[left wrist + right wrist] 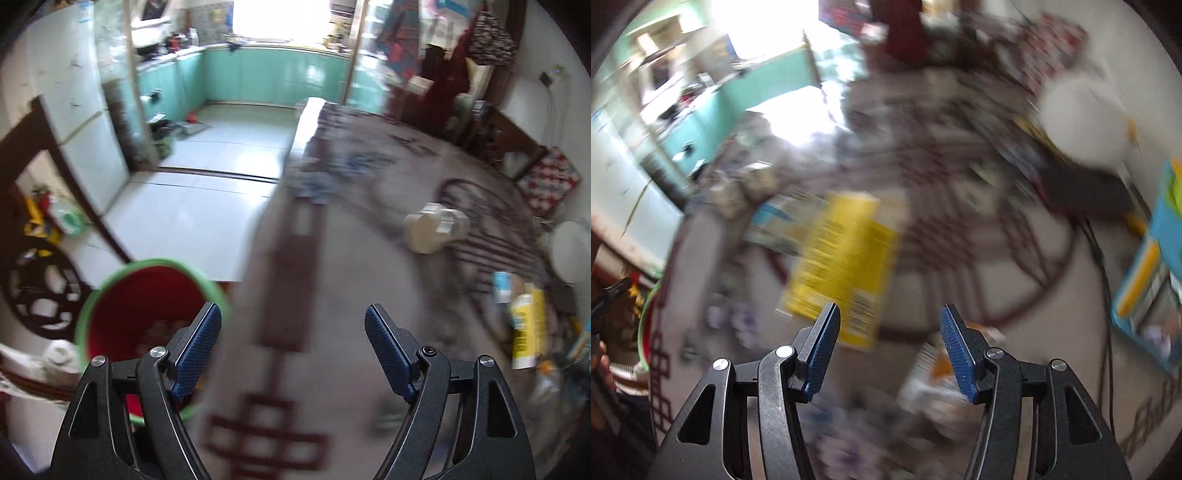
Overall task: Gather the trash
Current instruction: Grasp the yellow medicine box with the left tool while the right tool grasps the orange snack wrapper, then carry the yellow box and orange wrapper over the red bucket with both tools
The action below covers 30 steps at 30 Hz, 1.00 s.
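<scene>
A yellow carton (846, 266) lies flat on the patterned bed cover (960, 229), just beyond the right gripper (890, 343) at about 11 o'clock from its fingertips, overlapping a blue-and-white box (779, 218) at its 10 o'clock; the right gripper's jaws stand moderately apart with nothing between the blue pads, and crumpled wrappers (934, 373) lie blurred just under them; in the left wrist view the same yellow carton (526, 325) sits at 3 o'clock near the frame edge, a small blue-and-white box (502, 286) just beside it, and a beige jar (434, 229) lies on its side at 1 o'clock; the left gripper (293, 343) is spread wide and empty over the cover (332, 258); a red bucket with a green rim (147, 314) stands at 9 o'clock beside the bed, on the pale tiled floor (207, 177); both views are motion-blurred.
</scene>
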Each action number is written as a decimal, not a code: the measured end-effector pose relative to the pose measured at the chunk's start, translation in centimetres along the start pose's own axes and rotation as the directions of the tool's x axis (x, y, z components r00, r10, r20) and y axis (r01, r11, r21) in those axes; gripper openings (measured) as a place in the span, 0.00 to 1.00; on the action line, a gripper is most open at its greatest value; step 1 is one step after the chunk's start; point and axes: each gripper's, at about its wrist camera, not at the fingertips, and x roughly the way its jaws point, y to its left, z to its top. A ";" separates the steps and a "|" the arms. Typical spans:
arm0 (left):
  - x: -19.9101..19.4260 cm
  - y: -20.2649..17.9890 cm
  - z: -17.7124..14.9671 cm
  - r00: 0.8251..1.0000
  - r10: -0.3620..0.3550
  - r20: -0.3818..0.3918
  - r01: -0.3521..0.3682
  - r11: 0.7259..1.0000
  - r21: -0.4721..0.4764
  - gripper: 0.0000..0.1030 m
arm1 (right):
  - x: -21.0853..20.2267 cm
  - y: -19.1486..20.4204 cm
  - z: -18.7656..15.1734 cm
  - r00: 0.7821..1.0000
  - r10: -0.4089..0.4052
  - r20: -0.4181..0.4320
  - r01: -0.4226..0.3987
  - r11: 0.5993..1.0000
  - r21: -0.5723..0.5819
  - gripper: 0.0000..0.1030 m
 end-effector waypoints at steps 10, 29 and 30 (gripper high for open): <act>1.3 -18.4 -0.5 0.946 -0.291 -0.139 0.315 0.929 0.195 0.79 | 2.9 -3.8 -1.7 0.994 0.071 -0.086 -0.064 0.995 0.082 0.25; 6.5 -24.5 -4.0 0.885 -0.302 -0.355 0.395 0.890 0.229 0.38 | -0.6 -6.5 -1.2 0.999 0.038 0.023 -0.040 0.994 0.101 0.21; 6.4 -24.4 -4.0 0.886 -0.302 -0.352 0.395 0.889 0.231 0.38 | -0.7 -6.3 -1.1 0.999 0.041 0.027 -0.043 0.994 0.096 0.21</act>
